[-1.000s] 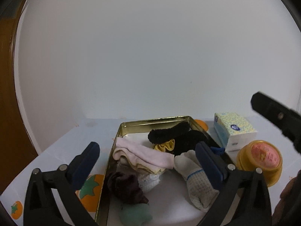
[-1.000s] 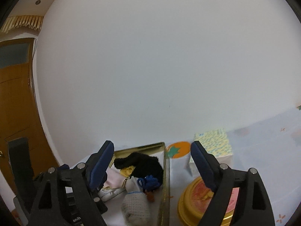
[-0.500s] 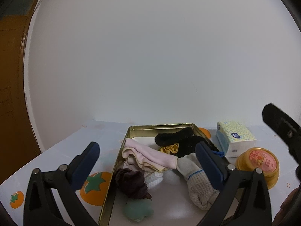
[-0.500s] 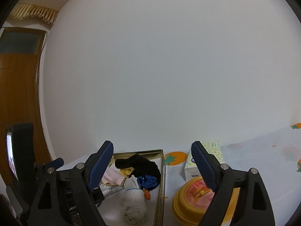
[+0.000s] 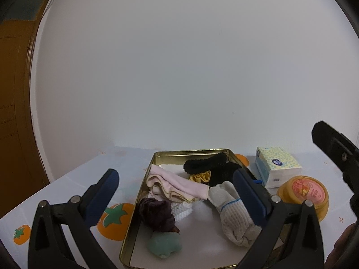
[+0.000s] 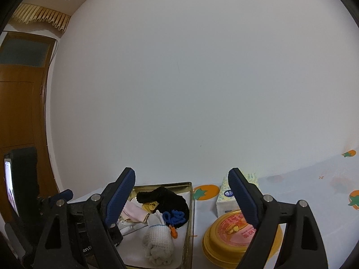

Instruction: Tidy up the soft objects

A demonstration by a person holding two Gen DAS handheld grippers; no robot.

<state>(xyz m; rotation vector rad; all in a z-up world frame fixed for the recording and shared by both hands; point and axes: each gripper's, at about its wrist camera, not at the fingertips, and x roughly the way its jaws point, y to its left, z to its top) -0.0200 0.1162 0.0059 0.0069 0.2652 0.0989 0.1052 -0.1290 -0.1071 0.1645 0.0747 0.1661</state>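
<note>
Soft socks and gloves (image 5: 233,210) lie heaped inside the gold tray (image 5: 143,190) on the counter (image 5: 74,192), while my left gripper (image 5: 176,194) and right gripper (image 6: 181,198) hover above, fingers spread wide, holding nothing.

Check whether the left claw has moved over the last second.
Yes. The left claw has pulled back and tilted up: the gold tray sits lower and smaller.

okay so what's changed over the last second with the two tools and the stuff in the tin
Both tools, the left tool and the right tool, pulled back and tipped upward, so the gold tin sits lower in each view. Neither took hold of anything; both stay open. The socks and cloths, the tissue pack and the yellow tub lie unchanged.
</note>
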